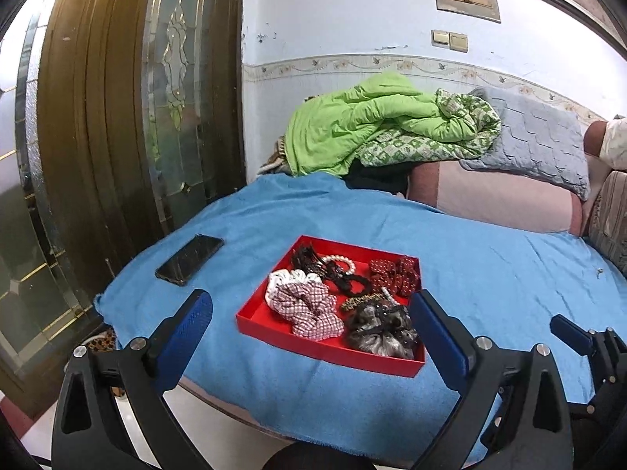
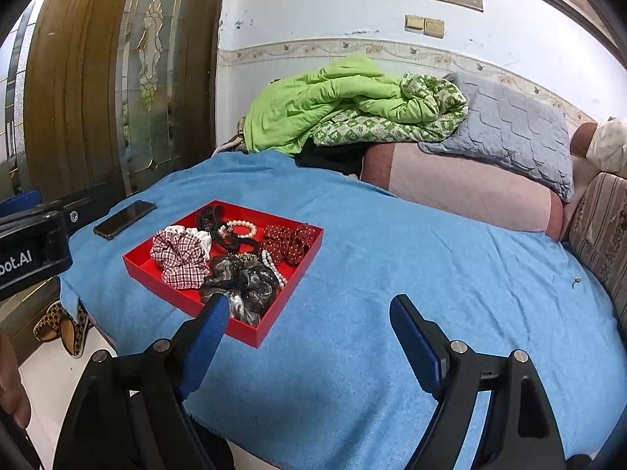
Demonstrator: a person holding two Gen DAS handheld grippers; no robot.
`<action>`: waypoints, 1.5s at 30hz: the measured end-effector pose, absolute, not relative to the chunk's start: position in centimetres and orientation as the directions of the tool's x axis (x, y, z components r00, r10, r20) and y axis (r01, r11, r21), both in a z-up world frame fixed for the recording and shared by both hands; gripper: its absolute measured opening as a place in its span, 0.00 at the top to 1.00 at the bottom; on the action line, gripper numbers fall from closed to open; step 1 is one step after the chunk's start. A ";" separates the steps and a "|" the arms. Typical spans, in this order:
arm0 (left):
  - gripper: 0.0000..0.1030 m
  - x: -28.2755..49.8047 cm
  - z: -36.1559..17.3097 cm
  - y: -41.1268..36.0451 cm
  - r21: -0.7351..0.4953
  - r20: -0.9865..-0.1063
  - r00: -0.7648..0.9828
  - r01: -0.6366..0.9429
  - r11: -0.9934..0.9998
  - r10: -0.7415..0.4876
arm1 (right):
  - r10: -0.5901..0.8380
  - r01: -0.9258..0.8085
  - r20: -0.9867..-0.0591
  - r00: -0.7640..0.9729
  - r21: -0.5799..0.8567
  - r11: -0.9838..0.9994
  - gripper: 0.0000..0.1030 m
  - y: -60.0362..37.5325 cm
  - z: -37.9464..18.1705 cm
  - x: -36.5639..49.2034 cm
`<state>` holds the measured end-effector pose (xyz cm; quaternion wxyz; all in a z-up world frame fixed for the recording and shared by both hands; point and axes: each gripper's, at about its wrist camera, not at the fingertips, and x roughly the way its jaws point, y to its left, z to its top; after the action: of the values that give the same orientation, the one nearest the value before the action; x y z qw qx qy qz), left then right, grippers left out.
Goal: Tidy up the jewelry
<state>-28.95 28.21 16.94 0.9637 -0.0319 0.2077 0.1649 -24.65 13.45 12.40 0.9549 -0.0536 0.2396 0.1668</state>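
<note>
A red tray [image 1: 250,318] sits on a blue cloth [image 1: 490,274] spread over a rounded table, toward the cloth's door-side half. Inside the tray lie hair accessories and jewelry: a red-and-white checked scrunchie [image 1: 309,307] at the near left, a white scrunchie [image 1: 283,279] touching it from behind, a grey-and-black scrunchie [image 1: 378,331] at the near right corner, a pearl bracelet [image 1: 341,261] toward the back, a black hair tie [image 1: 352,284] just in front of the bracelet, and red dotted bows [image 1: 395,276] at the far right. All pieces rest within the tray walls; several overlap.

The left gripper [image 1: 313,313] is held low before the tray, its blue-padded fingers [image 1: 192,325] spread wide — one on each side of the tray's near edge, nothing between the pads. The right gripper [image 2: 309,313] is likewise spread apart and empty; its fingers frame bare cloth to the right of the tray, and the left-hand pad overlaps the tray's near corner in the right wrist view.

A dark phone [image 1: 190,259] lies flat on the cloth left of the tray, well apart from it — near the wooden door [image 1: 98,117]. Behind the table, a green quilt [image 1: 352,125] is heaped beside a grey pillow [image 1: 540,145].
</note>
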 end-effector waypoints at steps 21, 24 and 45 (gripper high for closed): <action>0.03 -28.0 15.5 28.6 0.010 -0.459 0.842 -0.312 0.950 0.282 | 0.296 -0.357 -0.520 0.801 -0.019 0.934 0.13 13.8 11.3 -23.5; 0.03 -27.9 15.4 28.6 0.014 -0.463 0.840 -0.312 0.950 0.283 | 0.297 -0.359 -0.524 0.798 -0.019 0.933 0.13 13.9 11.2 -23.4; 0.03 -27.2 14.3 29.5 0.019 -0.482 0.828 -0.317 0.948 0.286 | 0.297 -0.381 -0.562 0.772 -0.036 0.924 0.12 14.9 10.0 -22.4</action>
<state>-27.17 29.49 14.25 0.9556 -0.0307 0.2470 0.1578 -22.38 14.88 10.05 0.9385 -0.0737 0.2851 0.1804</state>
